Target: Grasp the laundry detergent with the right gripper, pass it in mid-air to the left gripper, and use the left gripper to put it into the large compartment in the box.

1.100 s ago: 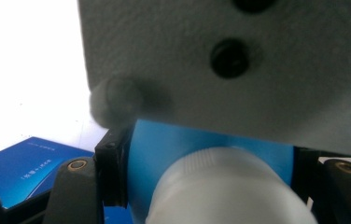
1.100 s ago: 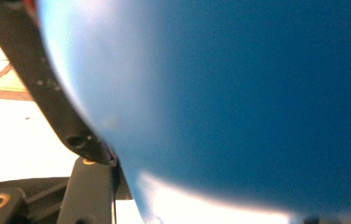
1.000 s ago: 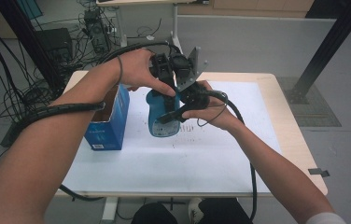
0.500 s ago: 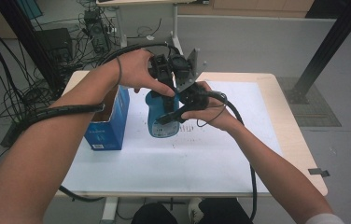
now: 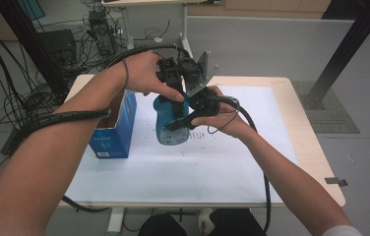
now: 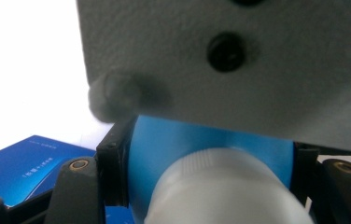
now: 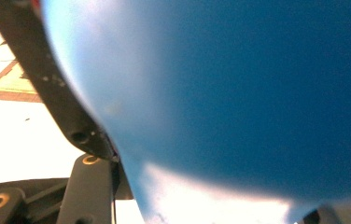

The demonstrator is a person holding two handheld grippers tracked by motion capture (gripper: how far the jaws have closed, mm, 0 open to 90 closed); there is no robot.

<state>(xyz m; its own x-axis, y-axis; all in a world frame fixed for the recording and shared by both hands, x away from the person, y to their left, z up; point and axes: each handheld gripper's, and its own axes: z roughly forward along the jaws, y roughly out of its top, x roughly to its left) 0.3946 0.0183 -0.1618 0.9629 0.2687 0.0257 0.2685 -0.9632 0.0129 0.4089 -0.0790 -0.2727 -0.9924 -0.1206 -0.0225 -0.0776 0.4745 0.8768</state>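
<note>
A blue bottle (image 5: pixel 170 130) stands upright on the white sheet (image 5: pixel 198 167) near the table's middle. My left gripper (image 5: pixel 174 94) comes down on its top. In the left gripper view the jaws of the left gripper (image 6: pixel 208 179) are shut on the bottle's white cap (image 6: pixel 225 186), with the blue bottle (image 6: pixel 187 140) behind it. My right gripper (image 5: pixel 187 114) is shut on the bottle's body from the right. In the right gripper view the blue bottle (image 7: pixel 239 93) sits between the jaws of the right gripper (image 7: pixel 197 182), one black finger (image 7: pixel 66 112) pressed against it. The right gripper's grey plate (image 6: pixel 234 60) looms close.
A blue carton (image 5: pixel 116 130) stands just left of the bottle, also seen as the blue carton (image 6: pixel 19 168). The wooden table (image 5: pixel 306 132) has bare sheet in front of and right of the bottle. Cables and a black post lie beyond the table.
</note>
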